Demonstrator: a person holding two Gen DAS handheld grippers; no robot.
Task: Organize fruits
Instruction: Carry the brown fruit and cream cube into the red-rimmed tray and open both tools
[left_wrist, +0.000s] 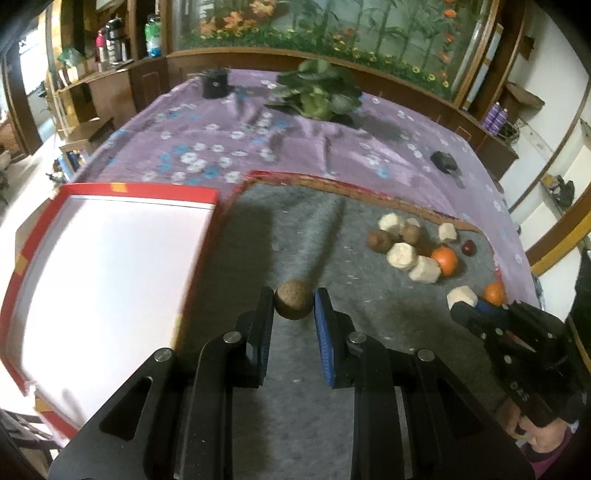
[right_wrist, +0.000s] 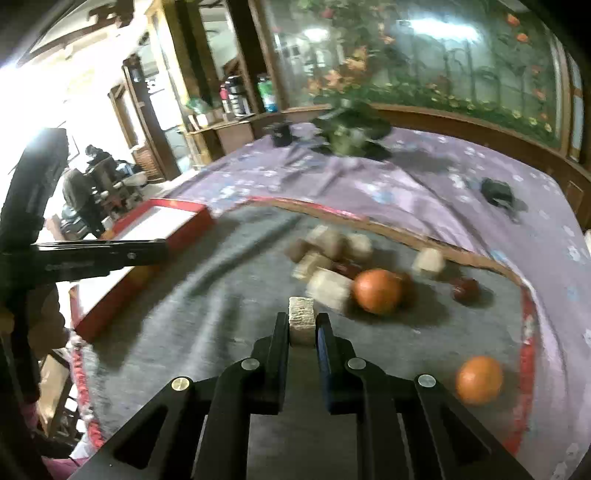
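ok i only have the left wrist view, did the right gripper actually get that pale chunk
observer: yes, the right gripper is shut on the pale chunk, pinched across its sides.
operator: whats right ahead of it
observer: an orange sits just past the tips, to their right, with another pale chunk against its left side.
operator: and my left gripper from over there
observer: the left gripper shows side-on, its tip in front of the red box; whether it is over the box i can't tell. The round brown fruit it holds is hidden from there.
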